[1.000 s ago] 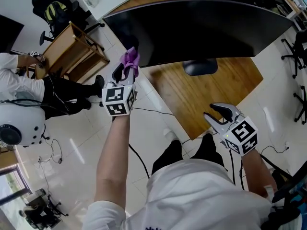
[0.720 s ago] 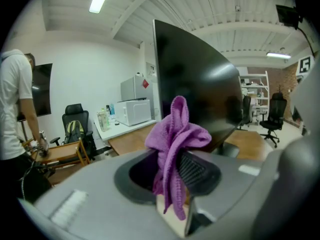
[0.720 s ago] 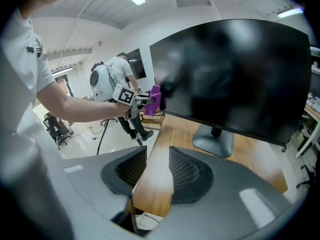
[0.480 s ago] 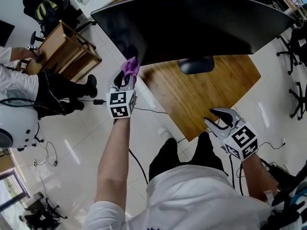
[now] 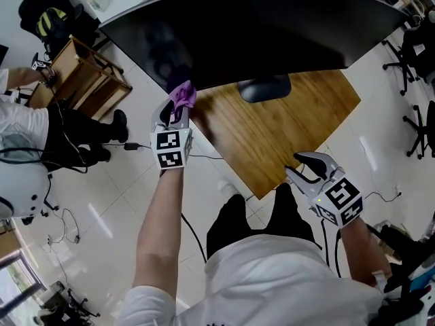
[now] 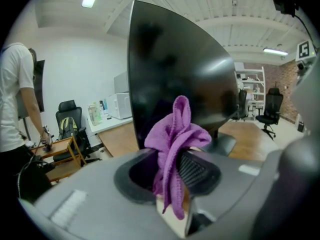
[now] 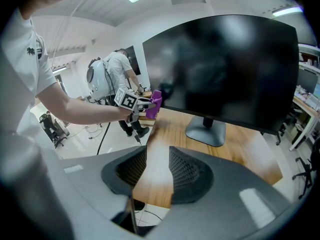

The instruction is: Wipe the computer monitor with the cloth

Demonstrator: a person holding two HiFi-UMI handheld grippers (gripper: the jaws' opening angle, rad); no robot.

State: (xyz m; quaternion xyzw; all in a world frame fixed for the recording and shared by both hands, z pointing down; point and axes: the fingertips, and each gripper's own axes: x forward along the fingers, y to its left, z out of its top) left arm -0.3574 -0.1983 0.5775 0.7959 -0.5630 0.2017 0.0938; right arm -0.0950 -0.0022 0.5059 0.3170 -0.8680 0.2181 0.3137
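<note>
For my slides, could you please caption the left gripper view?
Left gripper holds a purple cloth in front of the dark curved monitor.

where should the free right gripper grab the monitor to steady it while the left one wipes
Probably the stand neck, showing just under the lower edge of the monitor, above the oval base. It is narrow and upright, so the open right gripper could close across it held level, coming from the front over the desk.
</note>
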